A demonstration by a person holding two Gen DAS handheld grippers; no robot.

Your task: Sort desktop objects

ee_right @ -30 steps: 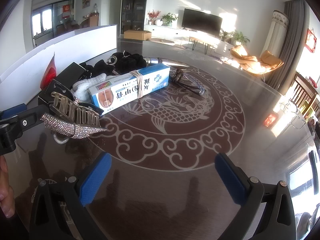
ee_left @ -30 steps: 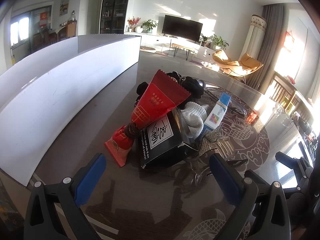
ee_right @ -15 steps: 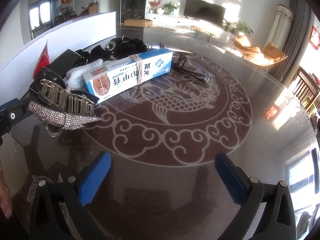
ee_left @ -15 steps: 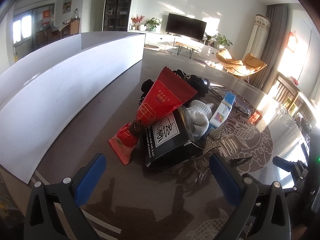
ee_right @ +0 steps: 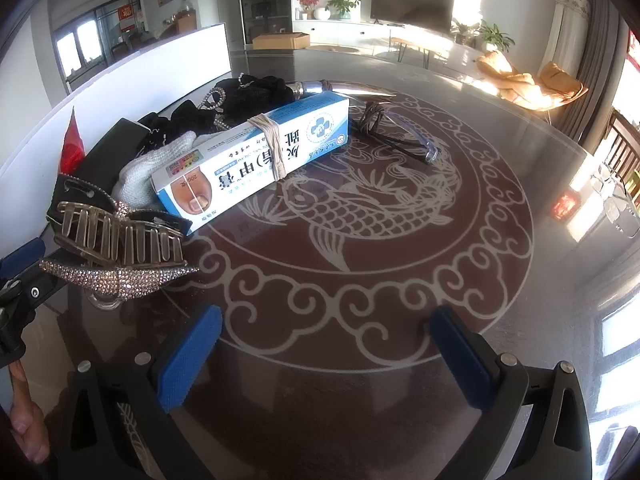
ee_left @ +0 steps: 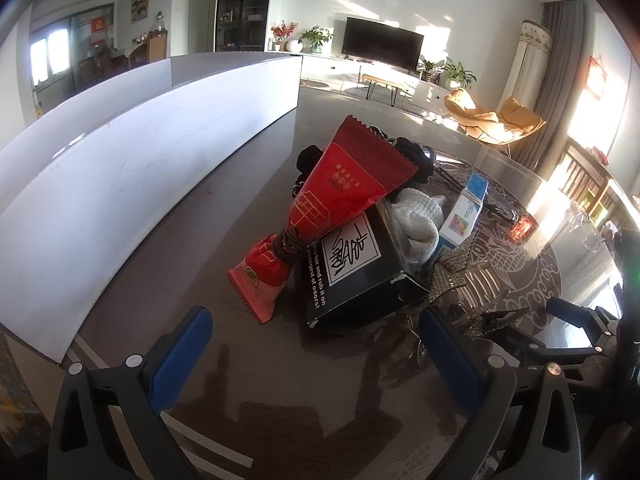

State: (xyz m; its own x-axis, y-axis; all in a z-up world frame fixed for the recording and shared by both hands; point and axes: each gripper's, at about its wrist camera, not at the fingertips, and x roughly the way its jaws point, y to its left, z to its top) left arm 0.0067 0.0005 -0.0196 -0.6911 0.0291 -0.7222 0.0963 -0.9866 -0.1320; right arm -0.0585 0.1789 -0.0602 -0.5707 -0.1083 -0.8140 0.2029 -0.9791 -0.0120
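A pile of objects lies on the dark table. In the left wrist view a red snack packet (ee_left: pixel 332 200) leans on a black box (ee_left: pixel 356 268), with a white glove (ee_left: pixel 416 216) and a blue-white cream box (ee_left: pixel 464 212) behind. My left gripper (ee_left: pixel 316 356) is open and empty, just short of the black box. In the right wrist view the cream box (ee_right: pixel 256 160), a rhinestone hair claw (ee_right: pixel 120 256), glasses (ee_right: pixel 400 136) and black hair ties (ee_right: pixel 248 96) show. My right gripper (ee_right: pixel 324 356) is open and empty over the fish pattern.
A long white board (ee_left: pixel 132 160) stands along the table's left side. The table (ee_right: pixel 380 272) has a fish pattern inlay. The right gripper shows at the right edge of the left wrist view (ee_left: pixel 576 320). A cardboard box (ee_right: pixel 280 40) sits at the far end.
Both grippers have drawn back and risen slightly; the pile looks a little farther off. Nothing on the table has moved.
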